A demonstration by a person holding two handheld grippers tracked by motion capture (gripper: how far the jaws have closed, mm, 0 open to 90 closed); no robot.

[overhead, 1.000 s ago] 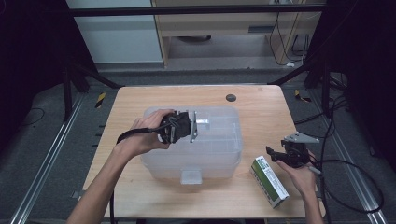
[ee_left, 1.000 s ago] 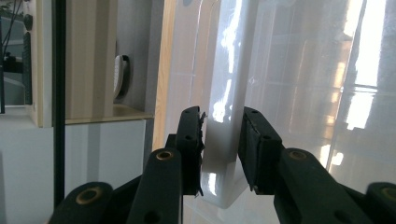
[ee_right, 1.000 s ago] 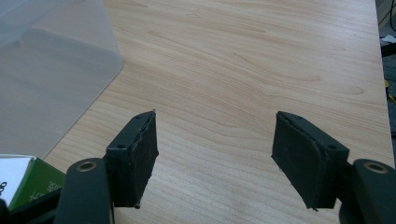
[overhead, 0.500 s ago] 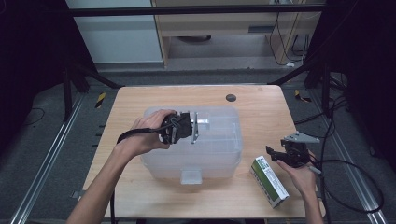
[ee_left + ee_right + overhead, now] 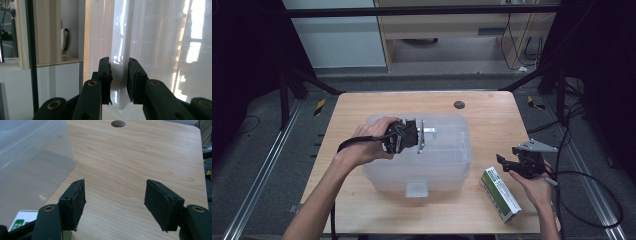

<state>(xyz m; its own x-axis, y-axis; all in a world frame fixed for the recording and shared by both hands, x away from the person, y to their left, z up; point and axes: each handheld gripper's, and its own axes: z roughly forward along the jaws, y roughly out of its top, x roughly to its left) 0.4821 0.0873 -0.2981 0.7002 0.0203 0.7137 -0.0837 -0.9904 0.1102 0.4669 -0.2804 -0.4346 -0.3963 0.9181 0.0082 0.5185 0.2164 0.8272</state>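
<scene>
A clear plastic storage box (image 5: pixel 447 155) with its lid on stands mid-table. My left gripper (image 5: pixel 428 133) lies across the lid's left part, pointing right. In the left gripper view its jaws have just been closing, and the left gripper (image 5: pixel 119 62) now pinches a white plastic tab (image 5: pixel 120 82) of the box (image 5: pixel 162 50) between both pads. My right gripper (image 5: pixel 507 165) hovers open to the right of the box, just above a green-and-white carton (image 5: pixel 501 192). In the right gripper view, nothing but bare tabletop lies between the spread jaws of the right gripper (image 5: pixel 115 205).
The wooden table (image 5: pixel 492 120) has a round hole (image 5: pixel 459 104) near its far edge, also seen from the right gripper (image 5: pixel 118 123). A latch (image 5: pixel 417 189) sits on the box's front side. The carton's corner (image 5: pixel 21 220) and the box wall (image 5: pixel 30 152) lie left of the right jaws.
</scene>
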